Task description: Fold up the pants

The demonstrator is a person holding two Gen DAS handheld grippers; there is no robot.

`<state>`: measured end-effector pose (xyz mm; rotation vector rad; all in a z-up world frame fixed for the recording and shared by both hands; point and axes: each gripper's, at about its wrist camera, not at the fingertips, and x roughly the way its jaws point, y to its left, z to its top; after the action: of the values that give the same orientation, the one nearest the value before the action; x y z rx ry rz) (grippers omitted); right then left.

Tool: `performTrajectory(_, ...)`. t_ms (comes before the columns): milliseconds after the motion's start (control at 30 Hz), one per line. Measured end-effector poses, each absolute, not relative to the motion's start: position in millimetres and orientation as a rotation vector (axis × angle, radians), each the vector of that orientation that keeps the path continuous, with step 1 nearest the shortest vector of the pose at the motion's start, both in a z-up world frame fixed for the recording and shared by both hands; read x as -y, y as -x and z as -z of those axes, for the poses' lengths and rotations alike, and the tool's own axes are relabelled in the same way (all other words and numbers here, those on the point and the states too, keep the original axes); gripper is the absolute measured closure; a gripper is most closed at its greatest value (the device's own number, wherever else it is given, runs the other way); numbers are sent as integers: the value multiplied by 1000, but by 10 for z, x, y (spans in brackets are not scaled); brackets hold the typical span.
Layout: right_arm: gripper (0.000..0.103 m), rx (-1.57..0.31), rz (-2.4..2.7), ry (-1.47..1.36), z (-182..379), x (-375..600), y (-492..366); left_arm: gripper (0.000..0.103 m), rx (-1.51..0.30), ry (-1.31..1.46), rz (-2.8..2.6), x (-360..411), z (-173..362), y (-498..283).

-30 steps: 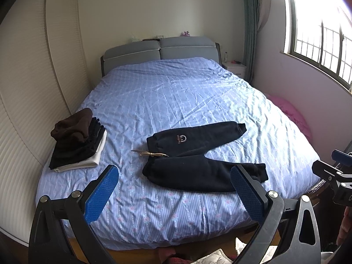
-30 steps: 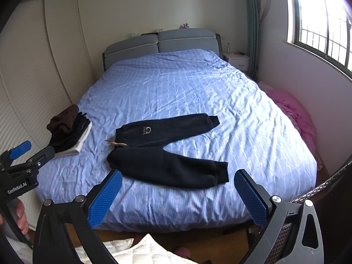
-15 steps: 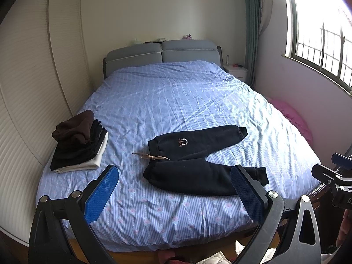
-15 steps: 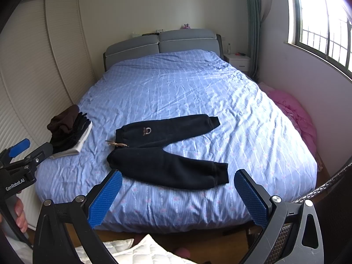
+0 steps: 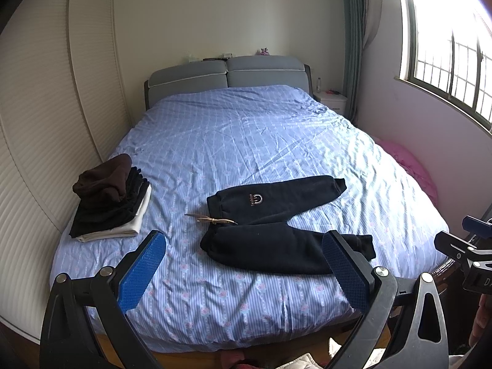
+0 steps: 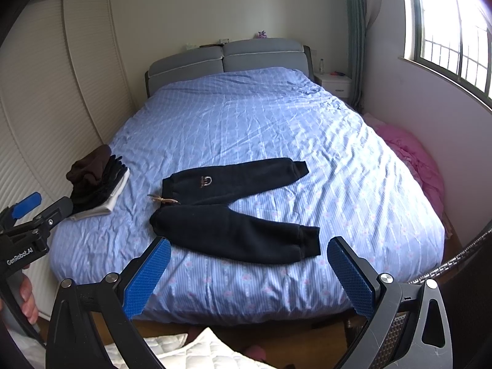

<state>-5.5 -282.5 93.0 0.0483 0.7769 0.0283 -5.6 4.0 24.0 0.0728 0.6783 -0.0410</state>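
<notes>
Pants (image 6: pixel 233 215) with unreadable logo, "GenRobot.AI" on left hand-held gripper (image 6: pixel 27 215)

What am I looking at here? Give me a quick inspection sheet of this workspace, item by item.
Surface: bed with wrinkled blue sheet.
Job's things: black pants lying flat, legs spread, unfolded.
Clutter: stack of folded clothes on the bed's left side.
Grippers: left gripper and right gripper both open, off the bed, holding nothing.
Cables: nothing seen.
Surroundings: window, nightstand, pink bedding beside the bed.
</notes>
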Motion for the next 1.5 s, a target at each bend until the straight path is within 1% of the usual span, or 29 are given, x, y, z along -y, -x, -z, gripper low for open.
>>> performTrajectory(367, 0, -832, -59, -59, -762, 2860, -44, 0, -712, -67, 13, -56, -123, -44)
performTrajectory(533, 0, -899, -60, -105, -516, 2890, -214, 0, -738, -92, -31, -140, 80, -161)
performTrajectory(733, 0, -1001, -21, -177, -66, 2854, -533, 0, -833, -110, -71, -348, 451, -485)
performTrajectory(833, 0, -1044, 25, -193, 178, 2832, -703, 0, -905, -85, -57, -485, 721, -723)
performTrajectory(967, 1, -1111, 112, -229, 475, 2844, -949, 0, -1052, -5, -17, -670, 1174, -1157)
performTrajectory(1167, 2, -1192, 244, -328, 1088, 2954, -1278, 0, -1177, 43, -3, -846, 1886, -1729)
performTrajectory(1200, 6, -1202, 261, -342, 1171, 2970, -1316, 0, -1192, 44, -1, -852, 1982, -1788)
performTrajectory(1233, 7, -1210, 279, -360, 1276, 2993, -1360, 0, -1207, 46, 3, -858, 2093, -1856)
performTrajectory(1367, 10, -1245, 342, -423, 1660, 3113, -1503, 0, -1301, 97, 26, -875, 2543, -2105)
performTrajectory(1500, 19, -1299, 385, -517, 2029, 3278, -1585, 1, -1339, 145, 8, -894, 2834, -2287)
